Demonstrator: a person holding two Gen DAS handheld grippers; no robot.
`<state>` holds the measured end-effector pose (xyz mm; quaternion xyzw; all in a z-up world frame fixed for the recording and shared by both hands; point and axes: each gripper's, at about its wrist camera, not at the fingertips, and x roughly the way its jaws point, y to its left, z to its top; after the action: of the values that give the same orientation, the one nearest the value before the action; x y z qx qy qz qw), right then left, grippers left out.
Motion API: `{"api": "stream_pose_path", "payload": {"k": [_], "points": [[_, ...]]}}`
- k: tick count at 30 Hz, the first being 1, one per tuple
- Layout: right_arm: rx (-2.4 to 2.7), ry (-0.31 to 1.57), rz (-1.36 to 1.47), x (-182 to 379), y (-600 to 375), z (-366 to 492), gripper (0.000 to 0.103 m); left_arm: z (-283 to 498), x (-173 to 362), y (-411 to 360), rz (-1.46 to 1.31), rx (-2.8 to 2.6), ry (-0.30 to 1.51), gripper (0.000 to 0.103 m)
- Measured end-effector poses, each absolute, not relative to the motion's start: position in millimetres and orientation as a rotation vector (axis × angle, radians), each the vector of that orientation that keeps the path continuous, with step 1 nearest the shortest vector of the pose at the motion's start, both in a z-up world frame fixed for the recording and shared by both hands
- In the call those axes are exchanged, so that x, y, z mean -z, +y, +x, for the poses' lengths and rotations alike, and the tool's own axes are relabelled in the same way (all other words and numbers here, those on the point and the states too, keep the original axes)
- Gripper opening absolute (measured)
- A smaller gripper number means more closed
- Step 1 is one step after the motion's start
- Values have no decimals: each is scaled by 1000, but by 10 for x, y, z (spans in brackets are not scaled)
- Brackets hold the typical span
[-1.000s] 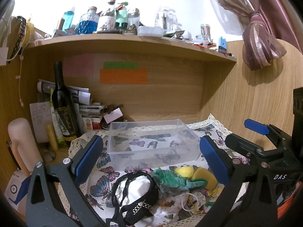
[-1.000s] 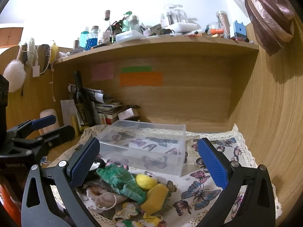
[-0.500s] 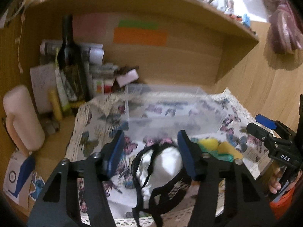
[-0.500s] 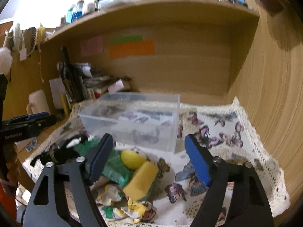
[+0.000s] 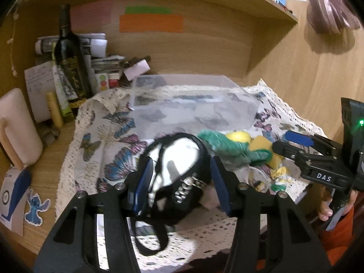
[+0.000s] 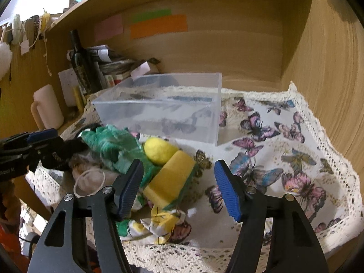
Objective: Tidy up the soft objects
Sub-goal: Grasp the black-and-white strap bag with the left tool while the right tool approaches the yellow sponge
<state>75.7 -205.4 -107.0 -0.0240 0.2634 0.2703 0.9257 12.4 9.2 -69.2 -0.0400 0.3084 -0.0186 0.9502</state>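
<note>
A pile of soft things lies on the butterfly cloth [image 6: 284, 150] in front of a clear plastic box [image 6: 163, 113]: a black-and-white strappy piece [image 5: 177, 173], a green plush [image 6: 111, 145], a yellow ball [image 6: 159, 150], a yellow sponge [image 6: 170, 179] and a small patterned cloth [image 6: 163, 225]. My left gripper [image 5: 180, 187] is open, its jaws on either side of the black-and-white piece. My right gripper [image 6: 179, 188] is open just over the sponge. The box [image 5: 193, 107] holds nothing.
A dark wine bottle [image 5: 70, 56], papers and a cream mug [image 5: 16, 132] stand at the left on the wooden desk. Wooden walls close the back and right. A shelf runs overhead. The cloth's lace edge [image 6: 204, 254] hangs at the desk front.
Both grippers have moved down and forward to the pile and narrowed their jaws. The left now straddles the black-and-white piece; the right hovers over the sponge.
</note>
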Motion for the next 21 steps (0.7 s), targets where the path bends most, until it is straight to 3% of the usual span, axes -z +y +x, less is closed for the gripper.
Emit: {"api": "stream_pose_path", "payload": {"k": [5, 9, 10, 12, 17, 18, 21], "points": [[-582, 588, -6, 1179, -2072, 845, 60, 239, 862, 73, -86, 48, 677, 52], [-621, 621, 55, 1203, -2120, 915, 47, 284, 939, 137, -106, 52, 693, 52], [-628, 625, 62, 1200, -2126, 919, 41, 277, 942, 149, -109, 51, 688, 50], [-635, 625, 62, 1190, -2126, 915, 35, 262, 935, 152, -102, 57, 682, 34], [-627, 608, 35, 1172, -2101, 879, 29, 247, 899, 158, -91, 46, 668, 24], [-623, 600, 28, 1162, -2103, 866, 19, 245, 889, 163, -92, 43, 666, 24], [-600, 579, 20, 1107, -2124, 849, 14, 238, 827, 213, -105, 32, 650, 22]]}}
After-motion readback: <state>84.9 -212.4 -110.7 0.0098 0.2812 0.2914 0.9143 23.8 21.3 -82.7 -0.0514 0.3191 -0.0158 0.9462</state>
